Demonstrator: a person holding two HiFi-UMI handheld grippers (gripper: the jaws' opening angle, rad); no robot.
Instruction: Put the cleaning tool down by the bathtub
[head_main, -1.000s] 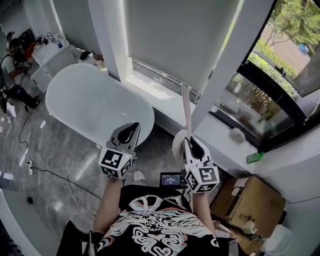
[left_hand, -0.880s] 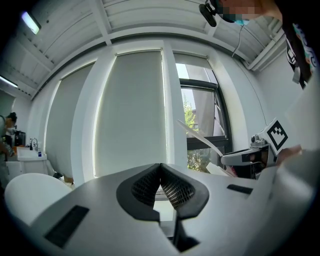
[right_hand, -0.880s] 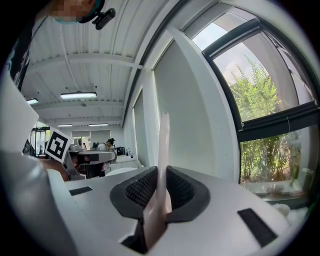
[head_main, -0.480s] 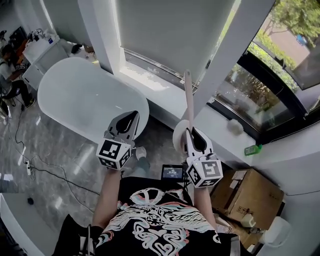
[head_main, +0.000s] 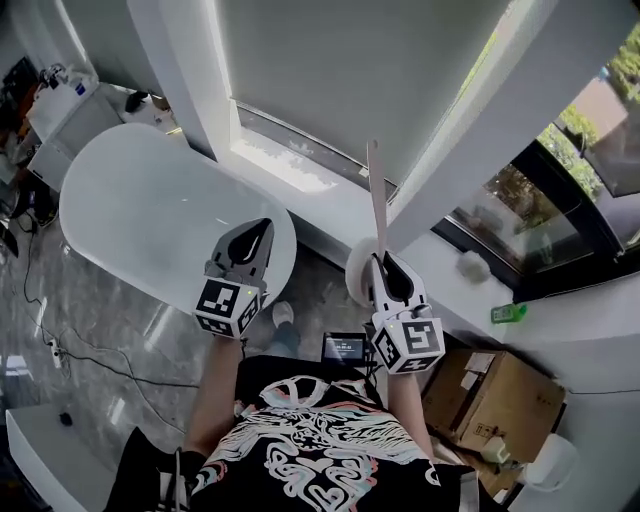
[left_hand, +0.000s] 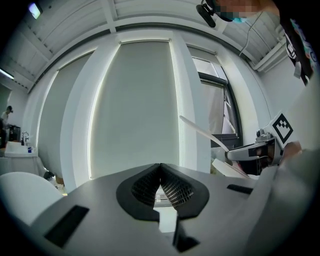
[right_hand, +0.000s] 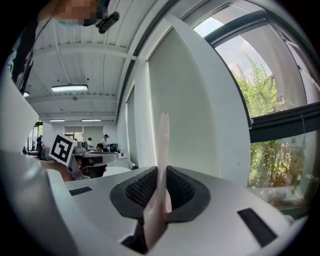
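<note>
The white oval bathtub (head_main: 170, 215) fills the left of the head view and stands on a grey marble floor (head_main: 110, 320). Over the tub's near, right-hand end hangs the left gripper (head_main: 258, 228). In its own view (left_hand: 160, 169) the jaws are pressed together with nothing between them.

Just right of the tub's end, past a strip of bare floor, the right gripper (head_main: 384, 264) carries the cleaning tool (head_main: 376, 200). Its long pale handle stands nearly upright, rising in front of the white pillar behind the tub. What looks to be the tool's round white head sits low beside the gripper. In the right gripper view (right_hand: 162, 172) the jaws are clamped on the handle (right_hand: 163, 135), which runs straight up between the pads.

Farther right of the tub are the window ledge (head_main: 470, 300) and then a cardboard box (head_main: 500, 385) on the floor.

By my reading this is the carrying step: the tool is in the air and not yet set down. The next move calls for lowering the right gripper toward the floor strip at the tub's right-hand end. The handle should be tipped so the tool lies on the floor or leans against the tub. The jaws should part only once it is supported, since a tall handle let go upright would likely topple.
</note>
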